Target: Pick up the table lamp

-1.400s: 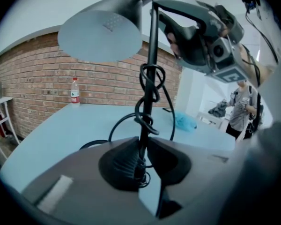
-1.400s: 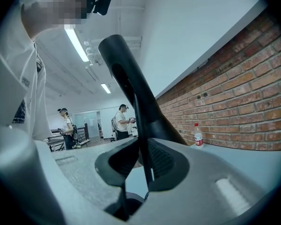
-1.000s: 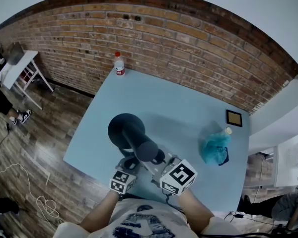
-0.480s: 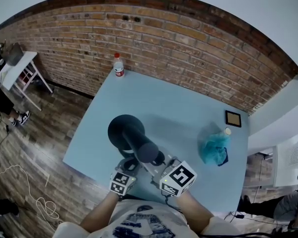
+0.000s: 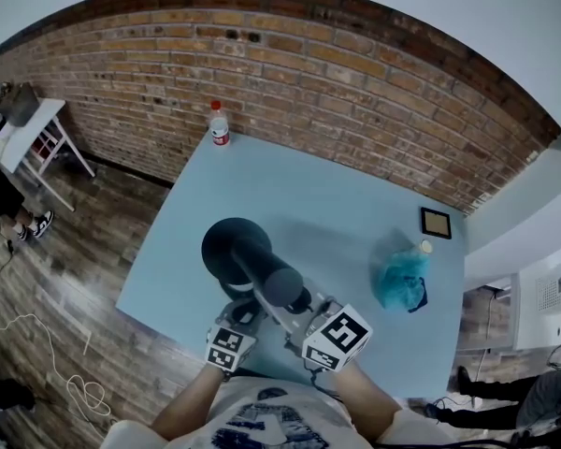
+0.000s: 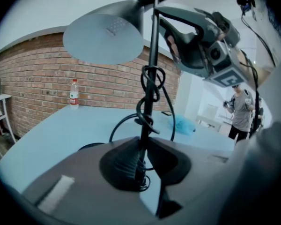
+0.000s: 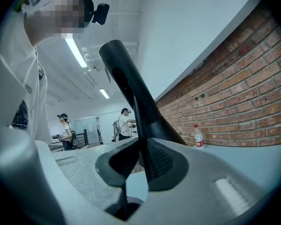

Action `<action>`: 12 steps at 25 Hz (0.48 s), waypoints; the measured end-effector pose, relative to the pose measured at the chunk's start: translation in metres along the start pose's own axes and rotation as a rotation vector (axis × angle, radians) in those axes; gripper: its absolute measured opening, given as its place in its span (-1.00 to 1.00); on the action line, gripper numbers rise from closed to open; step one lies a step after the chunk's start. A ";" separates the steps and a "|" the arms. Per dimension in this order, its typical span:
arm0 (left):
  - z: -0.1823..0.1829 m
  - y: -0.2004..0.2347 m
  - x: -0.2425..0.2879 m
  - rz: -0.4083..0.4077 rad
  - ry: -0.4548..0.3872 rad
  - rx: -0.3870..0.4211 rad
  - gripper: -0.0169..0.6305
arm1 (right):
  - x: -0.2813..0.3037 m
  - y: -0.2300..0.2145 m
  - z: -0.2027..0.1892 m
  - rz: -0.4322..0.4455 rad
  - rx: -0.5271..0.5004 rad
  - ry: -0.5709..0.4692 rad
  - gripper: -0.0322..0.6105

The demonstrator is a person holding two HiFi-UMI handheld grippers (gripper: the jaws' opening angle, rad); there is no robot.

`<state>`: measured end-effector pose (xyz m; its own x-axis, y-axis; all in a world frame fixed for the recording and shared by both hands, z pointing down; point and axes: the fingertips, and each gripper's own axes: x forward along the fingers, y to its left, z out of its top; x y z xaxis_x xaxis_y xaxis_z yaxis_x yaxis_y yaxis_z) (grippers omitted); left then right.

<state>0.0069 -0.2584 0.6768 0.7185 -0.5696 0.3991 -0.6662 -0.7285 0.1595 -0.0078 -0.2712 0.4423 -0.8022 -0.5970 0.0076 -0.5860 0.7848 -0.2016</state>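
Your left gripper (image 6: 143,159) has its fingers closed low on the thin pole (image 6: 152,50) of the table lamp (image 5: 236,249), at the near edge of the blue surface (image 5: 337,199), and the fingers of your right gripper (image 7: 143,165) clamp it higher.

The table lamp (image 5: 236,247) is black; the table (image 5: 337,195) is pale blue. The wall (image 5: 309,73) shows red-brown brickwork, and the bottle (image 5: 220,126) has a red cap.

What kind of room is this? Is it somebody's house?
Probably a lab or test workshop, not a house: a bare brick wall, one plain blue table, loose cable on the floor, people wearing headsets.
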 end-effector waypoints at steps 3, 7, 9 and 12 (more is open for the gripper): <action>0.001 0.001 -0.003 0.007 0.003 -0.004 -0.82 | -0.001 -0.001 0.001 -0.006 -0.003 0.005 -0.75; 0.003 -0.003 -0.005 0.008 0.009 0.018 -0.82 | -0.005 -0.001 0.001 -0.014 -0.010 0.005 -0.76; 0.003 -0.005 -0.007 0.007 0.020 0.023 -0.82 | -0.007 0.000 0.002 -0.016 -0.011 0.005 -0.76; 0.004 -0.011 -0.008 -0.002 0.026 0.026 -0.82 | -0.010 0.003 0.002 -0.019 -0.017 0.005 -0.76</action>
<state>0.0089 -0.2471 0.6684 0.7143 -0.5583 0.4220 -0.6590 -0.7395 0.1371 -0.0015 -0.2628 0.4392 -0.7915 -0.6109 0.0164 -0.6029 0.7762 -0.1845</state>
